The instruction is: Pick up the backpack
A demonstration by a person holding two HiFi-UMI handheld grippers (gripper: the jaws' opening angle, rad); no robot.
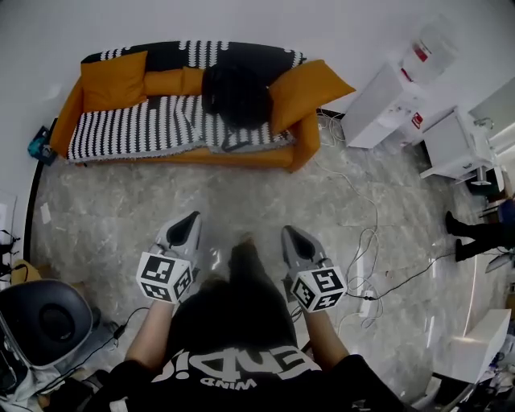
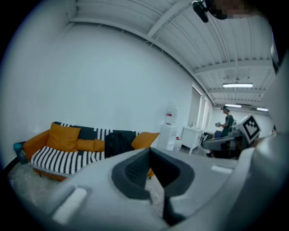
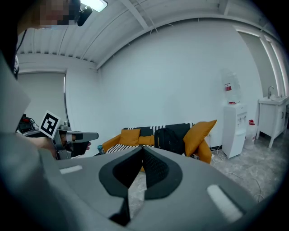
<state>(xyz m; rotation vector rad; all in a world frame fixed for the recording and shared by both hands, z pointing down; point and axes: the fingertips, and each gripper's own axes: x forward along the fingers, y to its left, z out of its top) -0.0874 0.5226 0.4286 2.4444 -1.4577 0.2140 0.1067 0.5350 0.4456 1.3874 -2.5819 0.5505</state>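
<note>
Marble floor (image 1: 121, 217) — orange sofa (image 1: 304, 143) against white wall (image 1: 241, 20), backpack (image 1: 236, 95) on it

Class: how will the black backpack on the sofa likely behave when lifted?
The backpack looks like soft-sided fabric, so it will probably sag and fold rather than stay stiff. It stands bulged against the sofa back, so it may hold contents and have some weight. Propped upright, it could topple if pushed.

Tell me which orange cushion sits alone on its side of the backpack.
The tilted cushion at the sofa's right end in the head view; the square cushion and the long cushion sit left of the backpack.
</note>
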